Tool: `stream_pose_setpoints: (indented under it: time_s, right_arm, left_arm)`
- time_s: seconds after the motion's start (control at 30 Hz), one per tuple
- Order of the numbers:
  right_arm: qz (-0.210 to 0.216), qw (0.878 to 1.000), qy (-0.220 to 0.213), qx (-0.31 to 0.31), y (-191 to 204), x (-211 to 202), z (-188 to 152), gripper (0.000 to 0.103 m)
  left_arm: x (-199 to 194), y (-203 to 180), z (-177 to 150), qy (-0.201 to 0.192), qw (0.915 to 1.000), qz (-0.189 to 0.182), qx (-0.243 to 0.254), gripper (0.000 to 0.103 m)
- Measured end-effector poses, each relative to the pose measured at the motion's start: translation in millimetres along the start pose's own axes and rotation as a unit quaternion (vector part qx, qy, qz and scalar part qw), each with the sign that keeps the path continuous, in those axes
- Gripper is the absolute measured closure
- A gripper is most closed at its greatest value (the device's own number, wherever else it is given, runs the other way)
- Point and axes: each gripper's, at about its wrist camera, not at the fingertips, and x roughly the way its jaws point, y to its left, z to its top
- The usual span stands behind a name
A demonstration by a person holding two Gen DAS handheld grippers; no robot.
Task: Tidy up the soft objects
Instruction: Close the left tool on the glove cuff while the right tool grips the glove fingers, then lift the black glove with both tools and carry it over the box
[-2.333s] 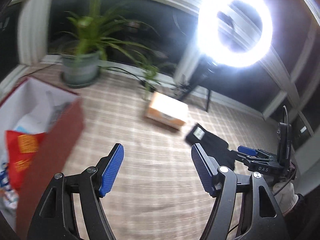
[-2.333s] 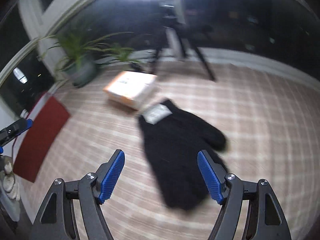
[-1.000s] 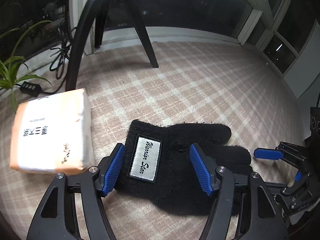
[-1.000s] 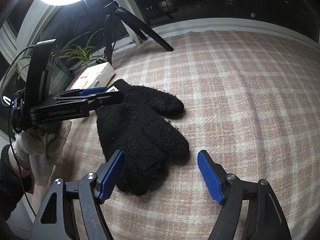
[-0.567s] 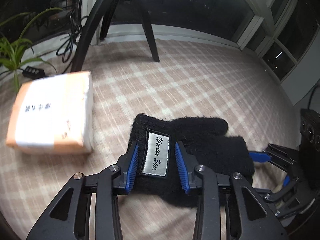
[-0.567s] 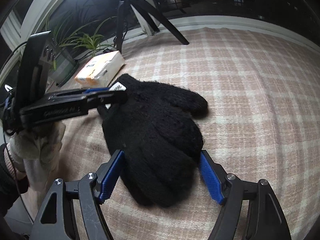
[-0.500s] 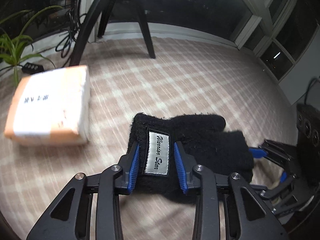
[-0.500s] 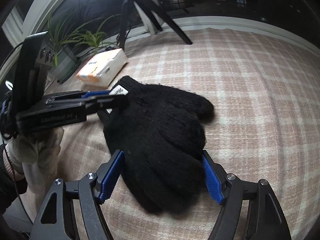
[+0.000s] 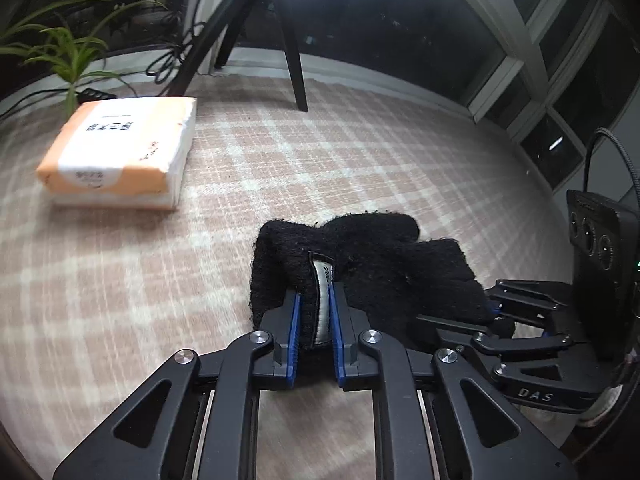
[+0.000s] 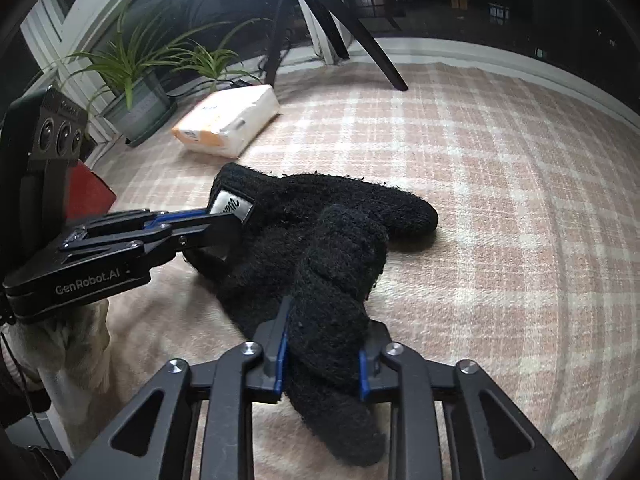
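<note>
A black knitted glove (image 9: 380, 256) lies on the checked rug (image 9: 320, 168), seen also in the right wrist view (image 10: 320, 240). My left gripper (image 9: 315, 304) is shut on its cuff, pinching the white label (image 9: 321, 280); it shows from the side in the right wrist view (image 10: 224, 220). My right gripper (image 10: 322, 344) is shut on the glove's finger end, bunching the knit between its jaws. In the left wrist view the right gripper (image 9: 494, 312) sits at the glove's far right end.
An orange-and-white soft tissue pack (image 9: 120, 156) lies on the rug to the far left, also in the right wrist view (image 10: 228, 120). Potted plants (image 10: 136, 84) and black tripod legs (image 9: 292, 52) stand at the rug's back edge. A red box corner (image 10: 88, 196) shows at left.
Both grippers moved onto the glove and closed: the left on the labelled cuff, the right on the finger end. The glove is now bunched up between them.
</note>
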Motion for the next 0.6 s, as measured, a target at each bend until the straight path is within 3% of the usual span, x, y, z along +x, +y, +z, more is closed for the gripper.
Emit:
stream_pose_setpoints:
  time_s: [0.27,0.6]
  right_arm:
    - [0.008,0.999,-0.027,-0.021,23.4,-27.2,2.2,0.085]
    - [0.039,0.993,-0.063,-0.087,81.2,-64.3,22.4,0.085]
  left_arm:
    - [-30.3,-1.2,-11.0,-0.021,0.9993,-0.013,-0.027,0.092]
    - [-104.3,2.8,-19.1,-0.099,0.9937,-0.008,-0.053,0.092]
